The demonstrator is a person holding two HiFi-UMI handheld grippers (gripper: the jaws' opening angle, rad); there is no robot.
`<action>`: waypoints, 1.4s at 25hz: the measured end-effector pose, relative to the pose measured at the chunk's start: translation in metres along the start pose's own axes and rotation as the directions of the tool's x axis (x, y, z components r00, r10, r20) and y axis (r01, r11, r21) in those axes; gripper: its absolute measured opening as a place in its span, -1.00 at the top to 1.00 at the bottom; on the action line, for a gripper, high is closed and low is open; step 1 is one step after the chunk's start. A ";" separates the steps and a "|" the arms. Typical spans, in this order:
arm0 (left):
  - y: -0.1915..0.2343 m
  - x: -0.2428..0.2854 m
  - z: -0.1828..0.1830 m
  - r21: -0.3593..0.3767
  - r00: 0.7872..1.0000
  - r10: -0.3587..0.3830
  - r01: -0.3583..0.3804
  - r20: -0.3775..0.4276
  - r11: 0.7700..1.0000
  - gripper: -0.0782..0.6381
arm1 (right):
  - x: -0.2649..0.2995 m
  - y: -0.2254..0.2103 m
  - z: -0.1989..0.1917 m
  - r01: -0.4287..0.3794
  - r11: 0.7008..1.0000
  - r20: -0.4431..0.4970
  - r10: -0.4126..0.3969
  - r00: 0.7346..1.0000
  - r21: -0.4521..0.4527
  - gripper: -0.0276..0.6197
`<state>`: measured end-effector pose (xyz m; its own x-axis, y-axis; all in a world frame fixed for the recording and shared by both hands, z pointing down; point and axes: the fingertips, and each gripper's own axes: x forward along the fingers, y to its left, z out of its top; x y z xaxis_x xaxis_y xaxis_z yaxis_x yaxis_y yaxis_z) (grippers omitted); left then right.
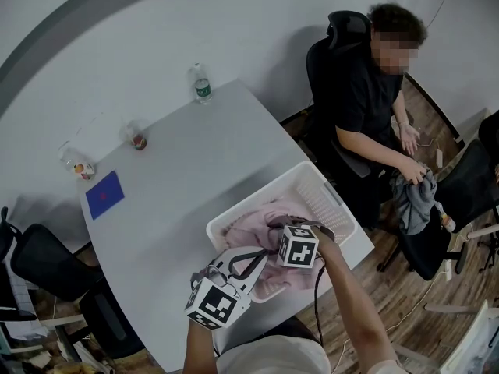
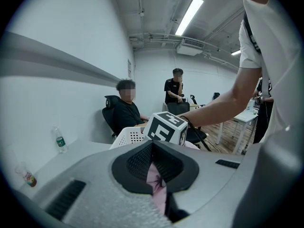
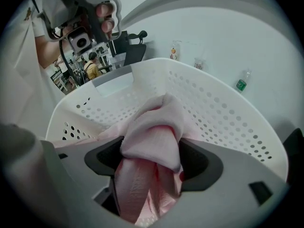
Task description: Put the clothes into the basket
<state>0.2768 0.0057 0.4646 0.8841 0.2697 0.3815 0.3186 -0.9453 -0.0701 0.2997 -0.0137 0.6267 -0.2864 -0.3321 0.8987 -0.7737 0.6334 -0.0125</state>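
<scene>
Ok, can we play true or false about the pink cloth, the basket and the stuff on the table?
1. The pink cloth is in the white basket. True.
2. The basket sits on the floor. False: it sits on the white table, at its near corner.
3. The left tongs pinch a bit of the pink cloth. True.
4. The water bottle lies tipped over. False: it stands upright near the table's far edge.
5. The blue square is inside the basket. False: it lies flat on the table, apart from the basket.
</scene>
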 end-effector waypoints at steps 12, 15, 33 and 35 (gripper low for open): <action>-0.002 -0.008 0.007 0.004 1.000 0.009 -0.009 0.022 1.000 0.77 | -0.035 -0.003 0.009 0.108 0.994 0.083 -0.111 0.990 0.030 -0.26; -0.002 -0.011 0.015 0.027 0.999 0.001 -0.003 0.045 1.000 0.78 | -0.052 -0.004 0.016 0.150 0.986 0.145 -0.158 0.977 0.066 -0.26; -0.013 -0.036 0.051 -0.016 0.978 -0.022 0.026 0.205 1.000 0.78 | -0.214 0.044 0.080 0.231 0.883 0.723 -0.467 0.508 0.408 0.85; -0.015 -0.040 0.058 -0.015 0.971 -0.032 0.037 0.235 0.999 0.78 | -0.227 0.051 0.081 0.237 0.875 0.739 -0.484 0.469 0.423 0.88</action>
<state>0.2564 0.0200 0.3973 0.9291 0.3355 0.1558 0.3456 -0.9374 -0.0421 0.2797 0.0376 0.3870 -0.1777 -0.9787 0.1031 -0.9835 0.1803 0.0165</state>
